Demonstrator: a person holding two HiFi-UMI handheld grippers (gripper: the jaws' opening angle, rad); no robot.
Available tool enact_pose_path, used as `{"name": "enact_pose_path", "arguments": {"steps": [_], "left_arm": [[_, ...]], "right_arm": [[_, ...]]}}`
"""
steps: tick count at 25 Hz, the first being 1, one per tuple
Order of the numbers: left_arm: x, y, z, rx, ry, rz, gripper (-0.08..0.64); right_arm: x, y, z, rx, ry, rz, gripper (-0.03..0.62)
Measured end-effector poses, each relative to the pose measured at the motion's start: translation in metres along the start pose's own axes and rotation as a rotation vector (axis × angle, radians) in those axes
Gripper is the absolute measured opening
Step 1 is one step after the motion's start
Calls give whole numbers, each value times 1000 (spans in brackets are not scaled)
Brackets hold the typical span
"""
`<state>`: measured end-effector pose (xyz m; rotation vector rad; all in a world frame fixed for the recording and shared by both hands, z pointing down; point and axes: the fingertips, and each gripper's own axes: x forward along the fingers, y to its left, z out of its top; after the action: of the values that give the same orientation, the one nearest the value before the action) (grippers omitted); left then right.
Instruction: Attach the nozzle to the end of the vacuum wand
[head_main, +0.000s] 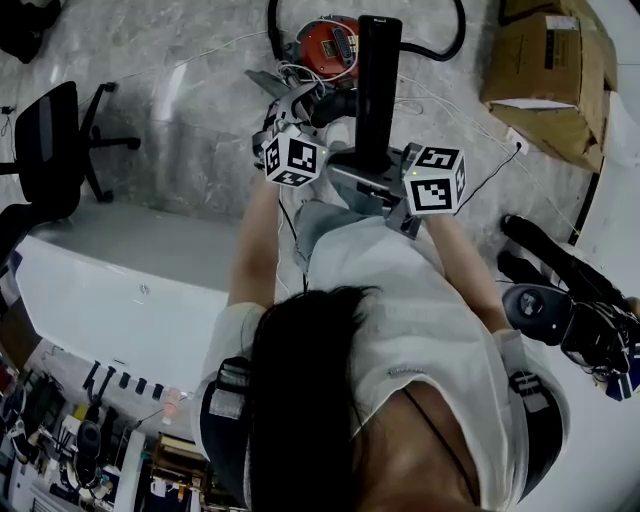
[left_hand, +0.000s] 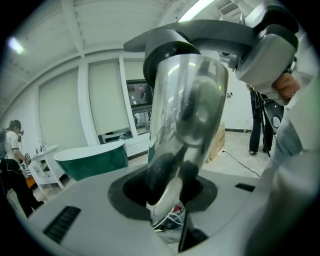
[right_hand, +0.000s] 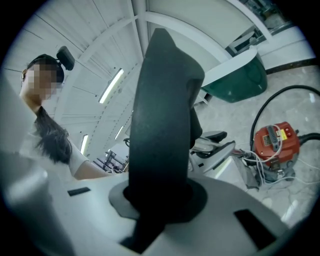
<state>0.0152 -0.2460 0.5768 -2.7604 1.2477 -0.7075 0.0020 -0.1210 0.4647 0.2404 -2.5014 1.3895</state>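
The left hand-held gripper (left_hand: 175, 176) is clamping at a medium width on the shiny chrome vacuum wand tube (left_hand: 186, 112), which is rising tilted from its jaws to a grey plastic elbow (left_hand: 200, 36). The right hand-held gripper (right_hand: 161, 182) is pinching narrowly on the long black plastic nozzle (head_main: 378, 90), which is standing upright in front of the person, above the floor and the red canister vacuum (head_main: 335, 45). Whether the two ends are meeting cannot be told. The nozzle is probably light and stiff, so a grip low on its body suits pushing. The polished wand is likely slippery and rigid, needing firm hold near its open end.
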Motion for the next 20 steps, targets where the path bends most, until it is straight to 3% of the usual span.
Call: {"name": "enact_pose_path", "arguments": {"steps": [7, 15, 20], "left_arm": [[11, -12, 6, 43, 10, -56, 123], [12, -17, 5, 70, 22, -99, 124], [10, -18, 3, 72, 26, -124, 124]], "right_arm": [[-6, -7, -2, 8, 19, -18, 51], [-9, -11, -14, -27, 126, -62, 51], [-6, -11, -17, -24, 141, -79, 51]]}}
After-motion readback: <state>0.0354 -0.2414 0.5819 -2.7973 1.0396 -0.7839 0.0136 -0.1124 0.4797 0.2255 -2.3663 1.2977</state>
